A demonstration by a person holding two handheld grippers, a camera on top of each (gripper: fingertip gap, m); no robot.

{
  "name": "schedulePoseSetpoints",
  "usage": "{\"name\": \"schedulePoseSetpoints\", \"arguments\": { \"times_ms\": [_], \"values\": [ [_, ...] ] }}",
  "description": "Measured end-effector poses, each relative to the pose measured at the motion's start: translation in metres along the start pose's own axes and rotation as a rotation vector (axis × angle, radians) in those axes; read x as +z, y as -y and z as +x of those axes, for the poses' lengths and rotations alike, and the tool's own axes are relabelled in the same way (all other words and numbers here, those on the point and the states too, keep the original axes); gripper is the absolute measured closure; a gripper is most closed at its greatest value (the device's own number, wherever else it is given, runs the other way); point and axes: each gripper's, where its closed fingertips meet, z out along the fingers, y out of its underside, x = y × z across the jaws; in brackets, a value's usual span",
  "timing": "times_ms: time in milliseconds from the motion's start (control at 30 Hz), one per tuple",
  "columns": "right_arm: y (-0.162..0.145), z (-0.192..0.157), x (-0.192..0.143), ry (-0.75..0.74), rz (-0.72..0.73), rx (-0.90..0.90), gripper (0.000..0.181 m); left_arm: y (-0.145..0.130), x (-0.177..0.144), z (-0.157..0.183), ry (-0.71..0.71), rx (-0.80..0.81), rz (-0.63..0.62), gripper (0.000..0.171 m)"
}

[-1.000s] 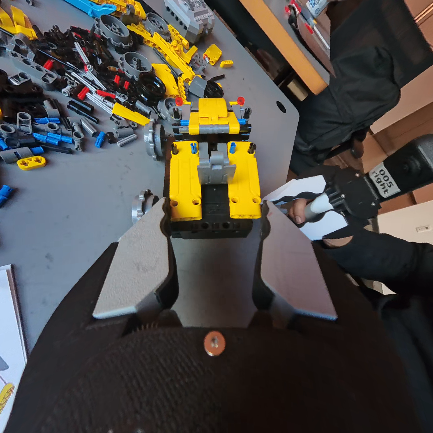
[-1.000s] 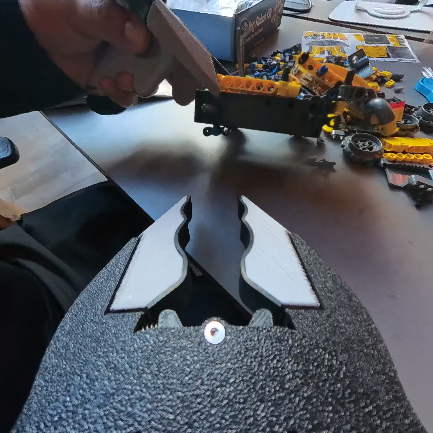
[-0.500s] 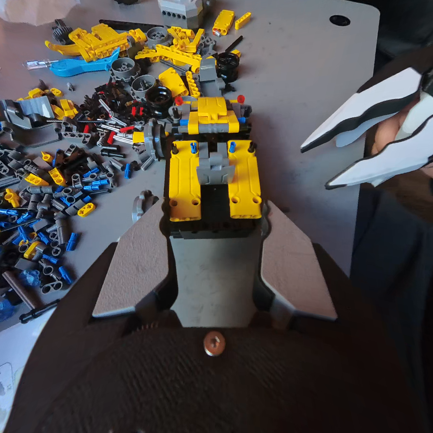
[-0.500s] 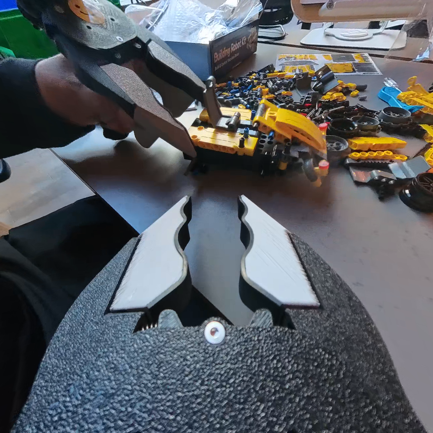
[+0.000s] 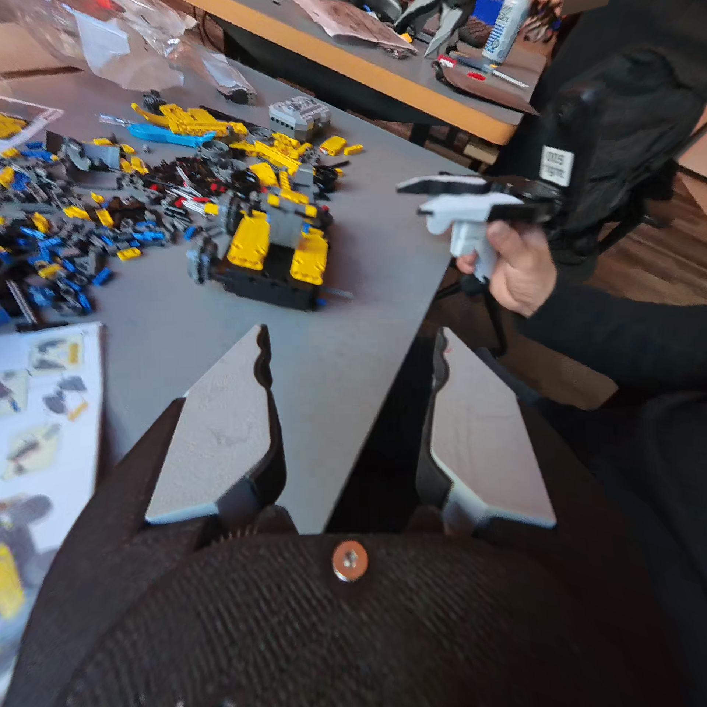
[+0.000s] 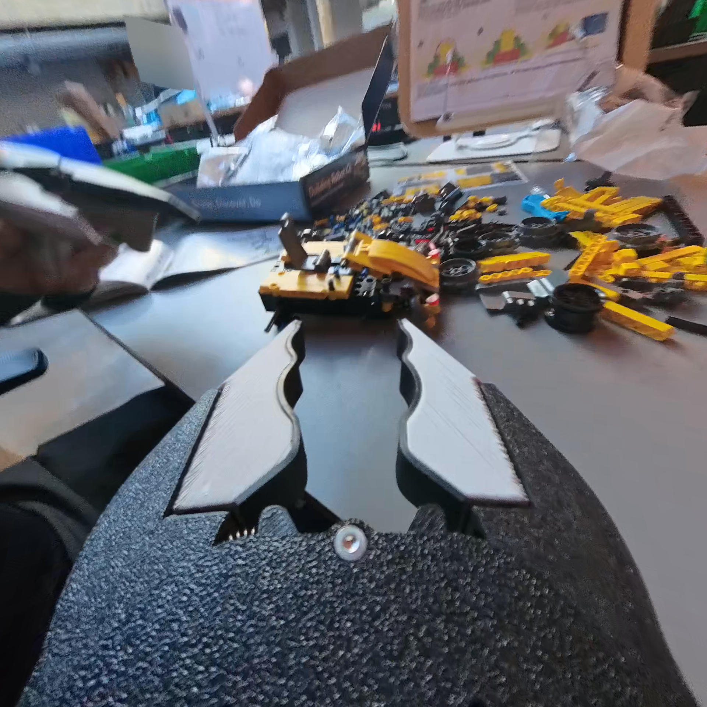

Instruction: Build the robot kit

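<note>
The half-built yellow-and-black model sits on the grey table ahead of the left gripper, jaws apart and empty; the right gripper, also parted, hovers just short of it, loose pieces unused beyond

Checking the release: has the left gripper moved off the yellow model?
Yes. The left gripper has let go and backed toward the table edge; the yellow model sits ahead.

— That yellow-and-black brick vehicle is looking like glossy plastic, sitting on a smooth matt grey table.

— And the left gripper is showing matt grey fingers, a grainy black shell, one shiny metal screw.
</note>
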Motion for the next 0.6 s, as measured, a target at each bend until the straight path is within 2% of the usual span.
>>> {"name": "schedulePoseSetpoints", "arguments": {
  "times_ms": [167,300,367,467,600],
  "values": [
    [0.014,0.030,-0.014,-0.067,0.112,0.075,0.118,-0.047,-0.008,0.040,0.018,-0.009,0.012,0.092],
    [0.005,0.032,-0.011,-0.095,0.060,0.029,0.118,-0.076,-0.003,0.079,-0.045,-0.064,0.121,0.106],
    [-0.001,0.027,-0.008,-0.091,0.042,0.020,0.118,-0.083,-0.001,0.096,-0.118,-0.056,0.077,0.106],
    [-0.010,0.026,-0.003,-0.113,0.008,-0.012,0.113,-0.086,0.005,0.093,-0.103,0.031,0.066,0.112],
    [-0.009,0.009,0.000,-0.093,0.001,-0.070,0.114,-0.099,0.014,0.100,-0.191,-0.084,-0.015,0.106]
  ]
}}
